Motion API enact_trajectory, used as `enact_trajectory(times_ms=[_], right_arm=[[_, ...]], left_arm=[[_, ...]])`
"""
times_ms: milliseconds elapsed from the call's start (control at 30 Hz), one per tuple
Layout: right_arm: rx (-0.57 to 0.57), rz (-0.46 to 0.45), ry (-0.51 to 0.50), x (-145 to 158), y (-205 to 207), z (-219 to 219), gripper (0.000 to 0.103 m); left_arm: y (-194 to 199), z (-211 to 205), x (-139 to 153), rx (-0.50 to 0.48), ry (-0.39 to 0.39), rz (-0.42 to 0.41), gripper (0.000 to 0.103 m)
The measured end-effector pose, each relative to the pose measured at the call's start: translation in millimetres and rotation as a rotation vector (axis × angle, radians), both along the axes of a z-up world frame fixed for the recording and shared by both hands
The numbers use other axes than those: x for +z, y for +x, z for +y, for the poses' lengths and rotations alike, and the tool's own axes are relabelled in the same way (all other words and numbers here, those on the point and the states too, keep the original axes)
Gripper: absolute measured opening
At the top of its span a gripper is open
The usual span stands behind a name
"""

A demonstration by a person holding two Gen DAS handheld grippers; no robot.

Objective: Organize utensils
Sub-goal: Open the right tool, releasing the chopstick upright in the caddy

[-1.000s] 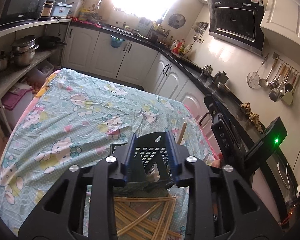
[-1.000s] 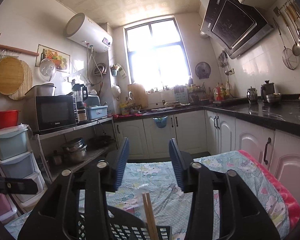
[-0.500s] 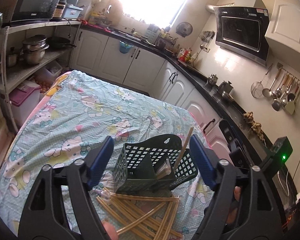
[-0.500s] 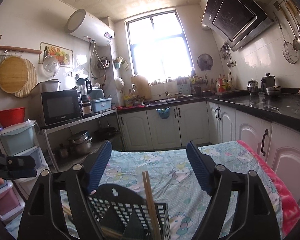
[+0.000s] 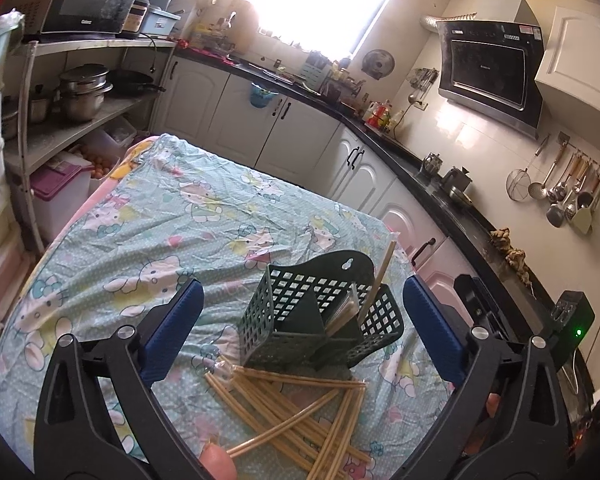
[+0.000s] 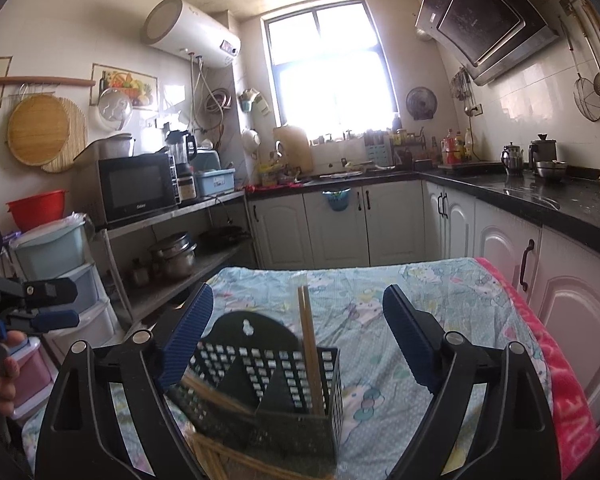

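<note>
A: Any writing legible? "ONE" in white letters along the pink blanket edge, bottom right of the right wrist view. A small pale logo under the microwave door, too small to read. Same for the label on the range hood.

B: Materials next. Dark green plastic utensil basket, square-holed grid walls, rounded back plate with a keyhole slot, solid wedge dividers inside. Standing on the table's cartoon-cat cloth, thin cotton, wrinkled, mint with white dots.

A: Chopsticks?

B: Pale bamboo. One upright pair leaning in the basket's right compartment. A loose heap of chopsticks lying crossed on the cloth, touching the basket's near foot.

A: Fingers?

B: Left gripper: blue ribbed pads spread wide and opening, basket between them, touching neither pad. Right gripper: same, wide and opening, basket between, clear of both pads.

A: Differences between views?

B: Heap fully seen only from the left wrist; barely a sliver at the bottom edge from the right. Water heater and round bamboo boards only from the right wrist. Ladles and strainer on a wall rail clearest from the left.
</note>
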State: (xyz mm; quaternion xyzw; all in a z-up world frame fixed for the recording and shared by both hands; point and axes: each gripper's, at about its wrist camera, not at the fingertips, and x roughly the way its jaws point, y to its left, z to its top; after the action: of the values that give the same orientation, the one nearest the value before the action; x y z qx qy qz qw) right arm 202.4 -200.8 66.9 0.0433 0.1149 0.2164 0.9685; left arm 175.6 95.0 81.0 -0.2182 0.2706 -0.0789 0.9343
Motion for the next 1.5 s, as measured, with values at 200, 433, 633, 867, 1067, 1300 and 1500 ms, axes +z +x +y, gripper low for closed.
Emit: enact_trajectory(times_ms=[200,433,633,867,1067,1300,1500], right_arm=[[0.017,0.015,-0.021,-4.2,-14.1,-1.0,0.084],[0.048,0.034,-0.044,-7.9,-26.4,1.0,0.084],[0.083,0.047,-0.077,-14.4,-39.1,6.8,0.084],[0.106,0.063,-0.107,-21.7,-51.0,10.7,0.084],[0.105,0.086,-0.137,-28.0,-57.6,11.9,0.084],[0.095,0.131,-0.158,-40.4,-60.0,8.7,0.084],[0.094,0.156,-0.169,-49.7,-65.8,6.7,0.084]], left_arm=[[-8.5,1.1,-5.0,0.005,-0.001,0.004,0.092],[-18.2,2.6,-15.0,0.007,-0.007,0.019,0.092],[-29.2,6.3,-24.3,0.015,-0.017,0.029,0.092],[-37.9,8.9,-37.0,0.017,-0.016,0.057,0.092],[-46.3,11.6,-52.7,0.015,-0.005,0.095,0.092],[-51.9,12.8,-72.3,0.013,0.014,0.145,0.092],[-54.7,3.0,-81.7,-0.009,0.053,0.164,0.092]])
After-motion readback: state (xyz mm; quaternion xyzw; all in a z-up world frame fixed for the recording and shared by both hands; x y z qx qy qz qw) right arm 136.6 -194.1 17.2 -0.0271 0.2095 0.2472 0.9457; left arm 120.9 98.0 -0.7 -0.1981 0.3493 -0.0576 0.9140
